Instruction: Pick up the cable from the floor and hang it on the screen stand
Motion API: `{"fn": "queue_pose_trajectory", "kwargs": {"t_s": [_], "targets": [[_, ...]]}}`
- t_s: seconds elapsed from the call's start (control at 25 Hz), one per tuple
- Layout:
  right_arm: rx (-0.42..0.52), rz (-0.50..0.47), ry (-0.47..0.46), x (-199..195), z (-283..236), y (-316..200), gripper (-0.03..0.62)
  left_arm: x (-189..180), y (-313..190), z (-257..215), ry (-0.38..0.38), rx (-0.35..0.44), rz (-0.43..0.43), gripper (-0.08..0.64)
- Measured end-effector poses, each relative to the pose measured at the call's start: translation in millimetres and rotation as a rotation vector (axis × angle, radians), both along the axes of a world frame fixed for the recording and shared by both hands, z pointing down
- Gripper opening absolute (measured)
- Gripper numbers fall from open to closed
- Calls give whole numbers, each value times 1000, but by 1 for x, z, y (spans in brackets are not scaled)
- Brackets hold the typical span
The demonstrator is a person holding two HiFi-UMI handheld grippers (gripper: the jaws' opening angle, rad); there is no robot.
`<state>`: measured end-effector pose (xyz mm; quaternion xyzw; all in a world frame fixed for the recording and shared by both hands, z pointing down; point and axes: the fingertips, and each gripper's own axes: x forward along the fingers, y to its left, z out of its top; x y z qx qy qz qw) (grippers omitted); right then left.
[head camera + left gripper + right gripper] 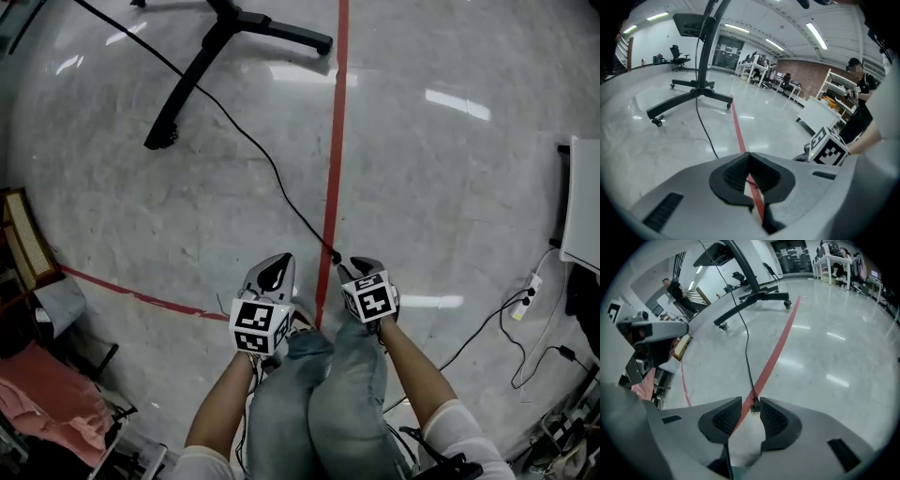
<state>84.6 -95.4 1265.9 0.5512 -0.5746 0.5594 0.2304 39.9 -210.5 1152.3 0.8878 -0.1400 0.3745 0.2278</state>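
Note:
A thin black cable [272, 173] lies on the grey floor and runs from the black screen stand's wheeled base [202, 70] down to its plug end [336, 255]. My right gripper [352, 267] is low over that end and stands open. In the right gripper view the plug [754, 405] sits between the jaw tips of the right gripper [751, 405], close to the right pad, and is not clamped. My left gripper [275, 267] is beside it, left of the red line, shut on nothing. The left gripper view shows the left gripper [749, 159] with its pads together, and the cable [704, 129] and stand [696, 91] ahead.
A red tape line [333, 169] crosses the floor between the grippers. A white power strip with black leads [527, 295] and a white cabinet [583, 202] are at the right. Pink cloth [47, 394] and a framed panel [28, 239] are at the left. One person [860, 93] stands nearby.

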Motion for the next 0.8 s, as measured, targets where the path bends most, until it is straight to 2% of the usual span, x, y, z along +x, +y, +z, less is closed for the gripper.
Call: {"fn": "queue_pose_trajectory", "kwargs": {"t_s": [0.12, 0.36, 0.64, 0.8], "targets": [[-39, -43, 0, -8, 40, 1, 121, 5, -2, 24, -2, -7, 54, 3], [-85, -58, 2, -18, 86, 2, 130, 6, -12, 38, -2, -17, 49, 3], [-140, -59, -6, -29, 107, 4, 133, 13, -14, 40, -17, -1, 114, 3], [-97, 5, -26, -17, 83, 0, 126, 14, -20, 26, -28, 3, 113, 3]]}}
